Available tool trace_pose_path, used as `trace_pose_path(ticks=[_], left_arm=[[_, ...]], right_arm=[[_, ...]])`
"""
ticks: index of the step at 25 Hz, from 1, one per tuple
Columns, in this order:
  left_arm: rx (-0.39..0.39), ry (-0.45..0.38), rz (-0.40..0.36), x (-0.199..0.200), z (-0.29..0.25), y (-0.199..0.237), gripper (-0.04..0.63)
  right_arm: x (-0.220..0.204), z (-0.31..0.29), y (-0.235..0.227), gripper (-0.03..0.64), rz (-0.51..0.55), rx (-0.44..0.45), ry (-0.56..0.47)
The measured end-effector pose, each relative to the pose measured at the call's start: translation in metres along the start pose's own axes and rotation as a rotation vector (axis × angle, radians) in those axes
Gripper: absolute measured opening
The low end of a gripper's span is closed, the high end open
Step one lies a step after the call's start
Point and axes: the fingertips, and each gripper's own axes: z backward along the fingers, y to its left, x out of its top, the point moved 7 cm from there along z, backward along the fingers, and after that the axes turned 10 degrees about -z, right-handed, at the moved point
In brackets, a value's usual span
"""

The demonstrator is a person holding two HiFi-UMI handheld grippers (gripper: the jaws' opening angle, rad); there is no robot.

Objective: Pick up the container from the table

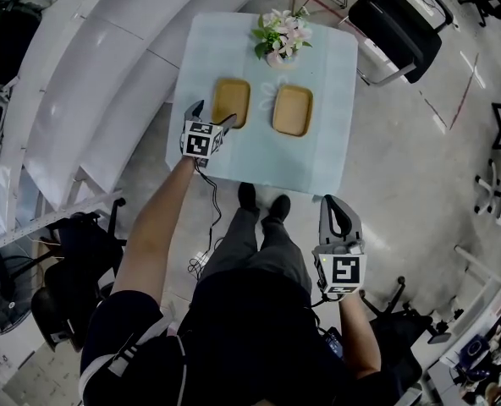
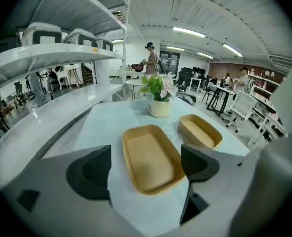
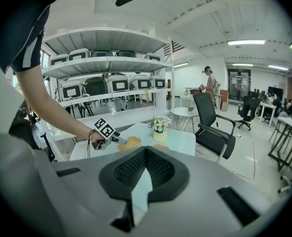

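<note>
Head view has my left claw (image 1: 214, 114) stretched out over the near left corner of the pale worktop (image 1: 335, 150), while my right claw (image 1: 333, 208) hangs off the worktop beside my leg. Through the left gripper view, my left claw (image 2: 146, 167) is released, jaws spread wide, and the tan container (image 2: 151, 157) rests flat on the worktop with its near end framed in the gap; neither pad touches it. A second tan container (image 2: 199, 131) lies to its right, apart from it, and a pot of flowers (image 2: 159, 100) stands behind both at the far edge. In the right gripper view, my right claw (image 3: 145, 169) is clenched, pads pressed together on nothing.
</note>
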Motion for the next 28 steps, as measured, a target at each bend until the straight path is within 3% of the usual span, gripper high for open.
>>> trace_pose_path(ticks=[7, 28], left_arm=[[-0.012, 0.071, 0.029, -0.017, -0.023, 0.013, 0.405], [-0.040, 0.174, 0.086, -0.028, -0.053, 0.032, 0.195]], right_arm=[[-0.008, -0.007, -0.004, 0.000, -0.016, -0.010, 0.028], [-0.017, -0.018, -0.008, 0.000, -0.031, -0.018, 0.065]])
